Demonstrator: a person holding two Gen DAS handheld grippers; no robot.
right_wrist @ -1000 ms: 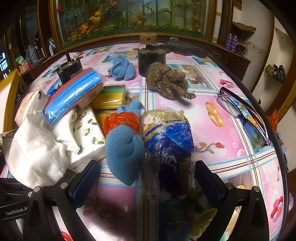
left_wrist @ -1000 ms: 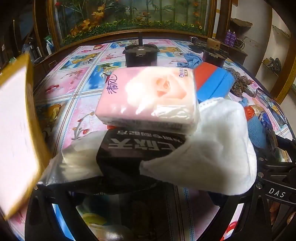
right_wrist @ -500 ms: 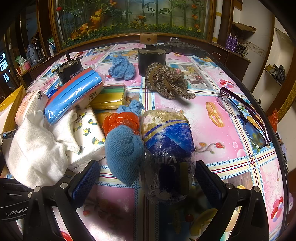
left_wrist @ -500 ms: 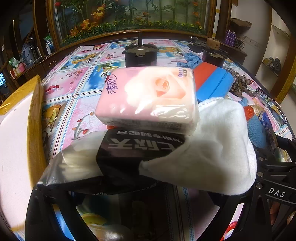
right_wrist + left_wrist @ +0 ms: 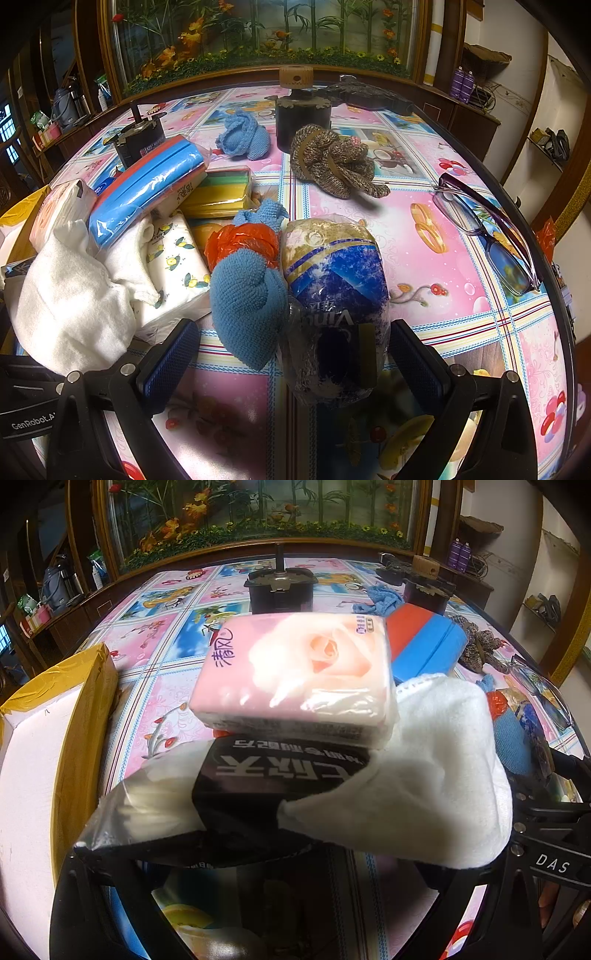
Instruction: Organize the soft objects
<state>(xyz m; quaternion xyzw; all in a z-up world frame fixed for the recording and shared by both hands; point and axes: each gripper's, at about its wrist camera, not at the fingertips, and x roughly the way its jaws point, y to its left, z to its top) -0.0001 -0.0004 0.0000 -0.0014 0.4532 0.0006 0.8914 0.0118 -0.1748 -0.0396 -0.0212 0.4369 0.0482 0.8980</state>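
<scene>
In the left wrist view my left gripper (image 5: 280, 853) stands wide open around a black-and-clear tissue pack (image 5: 236, 794); the fingertips are hidden under it and a white cloth (image 5: 424, 775). A pink tissue pack (image 5: 295, 675) lies on top. In the right wrist view my right gripper (image 5: 295, 354) is open around a blue knitted piece (image 5: 247, 302) and a blue-and-gold bag (image 5: 336, 299), touching neither. The white cloth also shows in the right wrist view (image 5: 70, 295), beside a lemon-print tissue pack (image 5: 173, 262).
A yellow-edged white box (image 5: 40, 760) stands at the left. Two dark jars (image 5: 303, 114) (image 5: 140, 142), a brown knitted piece (image 5: 332, 162), a blue knit (image 5: 243, 134), sponges (image 5: 221, 192), a blue-red pack (image 5: 147, 184) and glasses (image 5: 487, 229) lie on the patterned table (image 5: 424, 236).
The yellow-edged box at the left has dropped lower and flatter beside the pile. Both grippers and the pile have stayed in place.
</scene>
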